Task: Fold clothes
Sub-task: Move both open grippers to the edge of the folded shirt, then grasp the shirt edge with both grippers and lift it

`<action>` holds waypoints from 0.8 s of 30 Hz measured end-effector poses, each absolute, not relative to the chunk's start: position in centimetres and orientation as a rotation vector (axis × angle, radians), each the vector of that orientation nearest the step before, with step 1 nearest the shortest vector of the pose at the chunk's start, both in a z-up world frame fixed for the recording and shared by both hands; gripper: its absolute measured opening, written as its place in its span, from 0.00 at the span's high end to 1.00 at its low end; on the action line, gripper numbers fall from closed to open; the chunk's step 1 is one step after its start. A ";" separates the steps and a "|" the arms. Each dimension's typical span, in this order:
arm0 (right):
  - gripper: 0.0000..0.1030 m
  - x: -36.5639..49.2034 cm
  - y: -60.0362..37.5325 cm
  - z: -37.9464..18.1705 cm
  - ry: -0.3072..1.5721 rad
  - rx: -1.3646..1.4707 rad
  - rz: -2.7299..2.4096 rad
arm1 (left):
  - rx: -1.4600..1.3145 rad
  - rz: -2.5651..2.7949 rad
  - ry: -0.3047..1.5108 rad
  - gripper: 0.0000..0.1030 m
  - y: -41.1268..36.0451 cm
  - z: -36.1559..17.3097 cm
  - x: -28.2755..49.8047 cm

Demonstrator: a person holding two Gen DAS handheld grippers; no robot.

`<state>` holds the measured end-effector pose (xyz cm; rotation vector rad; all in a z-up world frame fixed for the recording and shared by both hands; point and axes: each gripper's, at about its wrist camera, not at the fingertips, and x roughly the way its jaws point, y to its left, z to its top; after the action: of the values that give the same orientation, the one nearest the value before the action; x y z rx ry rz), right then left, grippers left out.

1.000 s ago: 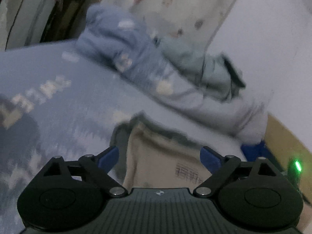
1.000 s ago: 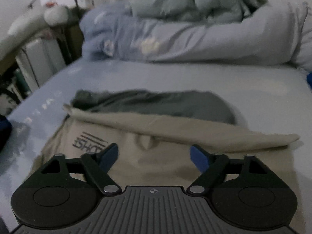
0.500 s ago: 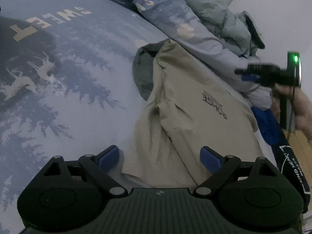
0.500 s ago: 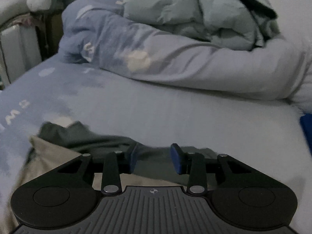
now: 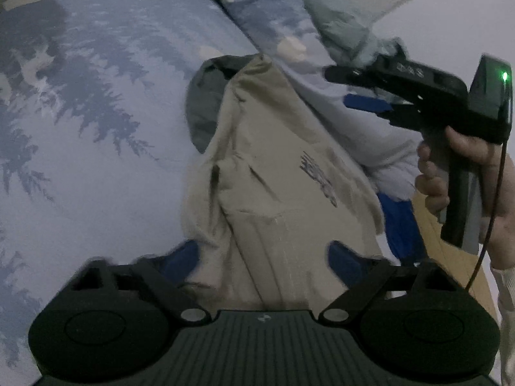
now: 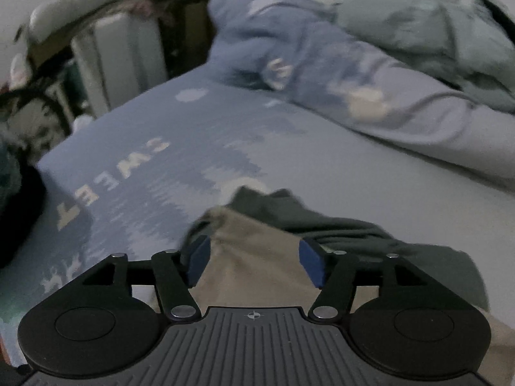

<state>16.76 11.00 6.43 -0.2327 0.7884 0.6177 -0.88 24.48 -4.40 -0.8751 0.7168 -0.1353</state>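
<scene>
A beige garment (image 5: 276, 180) with a dark grey lining or hood (image 5: 206, 103) lies partly folded on the blue patterned bed sheet (image 5: 80, 135). My left gripper (image 5: 262, 257) is open, low over the garment's near end, jaws either side of the cloth. My right gripper (image 6: 254, 262) is open over the beige cloth (image 6: 254, 257) near the grey part (image 6: 322, 222). In the left wrist view the right gripper (image 5: 367, 103) is held by a hand above the garment's right side.
A rumpled blue duvet (image 6: 370, 96) and a pale green jacket (image 6: 434, 22) are piled along the far side of the bed. A radiator (image 6: 122, 54) stands past the bed's left edge. A blue item (image 5: 399, 222) lies by the garment's right edge.
The right gripper opened from nearly shut and swung left over the garment's grey end. The left gripper pulled back and rose a little, staying open.
</scene>
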 end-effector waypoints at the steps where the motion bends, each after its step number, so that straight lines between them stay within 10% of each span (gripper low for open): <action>1: 0.30 16.8 11.8 5.9 0.796 -0.241 0.605 | -0.872 -0.122 0.726 0.66 24.3 -4.5 -0.7; 4: 0.28 16.9 14.4 4.3 0.820 -0.268 0.568 | -0.858 -0.103 0.733 0.84 23.6 -4.7 -0.6; 13: 0.28 17.7 21.3 -0.4 0.879 -0.359 0.453 | -0.726 -0.161 0.670 0.87 20.7 -3.3 -1.3; 18: 0.75 18.7 20.3 -0.5 0.902 -0.320 0.458 | -0.718 -0.176 0.650 0.88 19.8 -2.7 -1.8; 24: 0.83 18.2 13.9 5.1 0.841 -0.223 0.590 | -0.700 -0.262 0.610 0.88 17.5 -0.2 -2.0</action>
<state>18.19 13.90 5.14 -0.2225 0.8414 0.5901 -2.04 17.54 -0.17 -0.6997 0.6099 -0.2622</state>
